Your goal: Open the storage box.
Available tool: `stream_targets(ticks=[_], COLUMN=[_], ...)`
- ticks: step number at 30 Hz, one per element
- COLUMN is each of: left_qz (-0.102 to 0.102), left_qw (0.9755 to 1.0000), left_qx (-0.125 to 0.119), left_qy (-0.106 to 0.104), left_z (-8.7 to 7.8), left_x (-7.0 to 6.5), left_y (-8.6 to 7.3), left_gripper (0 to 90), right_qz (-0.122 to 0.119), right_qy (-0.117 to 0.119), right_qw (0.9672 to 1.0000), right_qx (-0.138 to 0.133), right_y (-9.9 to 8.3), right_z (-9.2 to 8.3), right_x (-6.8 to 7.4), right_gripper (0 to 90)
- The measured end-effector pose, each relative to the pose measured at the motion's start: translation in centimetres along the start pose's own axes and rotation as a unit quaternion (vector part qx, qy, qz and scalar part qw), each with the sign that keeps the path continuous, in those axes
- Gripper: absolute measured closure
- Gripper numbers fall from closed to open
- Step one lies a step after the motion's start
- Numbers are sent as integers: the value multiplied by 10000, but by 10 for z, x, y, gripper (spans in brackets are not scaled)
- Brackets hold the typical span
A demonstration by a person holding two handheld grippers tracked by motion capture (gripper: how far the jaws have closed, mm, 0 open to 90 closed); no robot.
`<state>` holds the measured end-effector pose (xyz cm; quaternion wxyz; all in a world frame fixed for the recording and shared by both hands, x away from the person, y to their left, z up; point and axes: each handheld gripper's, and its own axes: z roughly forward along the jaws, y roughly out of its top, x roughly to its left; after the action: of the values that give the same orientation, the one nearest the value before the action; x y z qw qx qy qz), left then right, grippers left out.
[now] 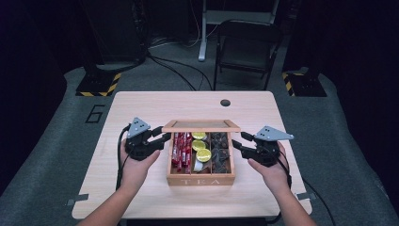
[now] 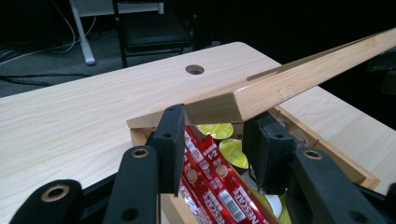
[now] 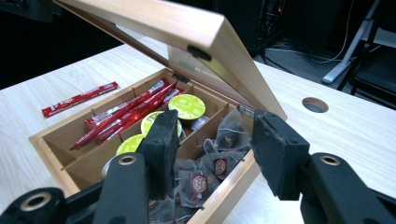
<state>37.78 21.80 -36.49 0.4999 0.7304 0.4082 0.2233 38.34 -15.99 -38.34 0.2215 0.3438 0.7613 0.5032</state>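
The tea box lid (image 2: 261,95) sits half-raised, its corner clamped in the left gripper (image 1: 162,137) to keep it propped. Right gripper (image 3: 212,140) waits just beside the box (image 1: 200,180), jaws apart around nothing, probably ready to steady things.

A pale wooden counter (image 1: 141,108) with rounded corners has a round cable hole (image 1: 225,102) toward 12 o'clock. A wooden tea box (image 1: 201,180), its lid raised, rests at the centre. One red stick sachet (image 3: 79,98) lies on the counter just beside the box.
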Motion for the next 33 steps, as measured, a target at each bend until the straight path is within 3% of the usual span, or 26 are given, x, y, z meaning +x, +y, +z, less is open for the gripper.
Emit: stream_targets(ticks=[16, 27, 33], left_qz=[25, 62, 97], left_qw=[9999, 9998, 9997], left_qx=[15, 25, 64], left_qy=[-154, -189, -223], left_z=[-5, -6, -6], left_x=[-6, -10, -11], left_y=[-34, -51, -61], left_gripper=[593, 589, 587], right_qz=[-133, -42, -161], right_qy=[69, -4, 33], right_qw=[9998, 9999, 9997], right_qx=[124, 138, 169], right_y=[-19, -35, -39], right_z=[-6, -8, -6], right_x=[16, 16, 19], right_gripper=[491, 487, 485])
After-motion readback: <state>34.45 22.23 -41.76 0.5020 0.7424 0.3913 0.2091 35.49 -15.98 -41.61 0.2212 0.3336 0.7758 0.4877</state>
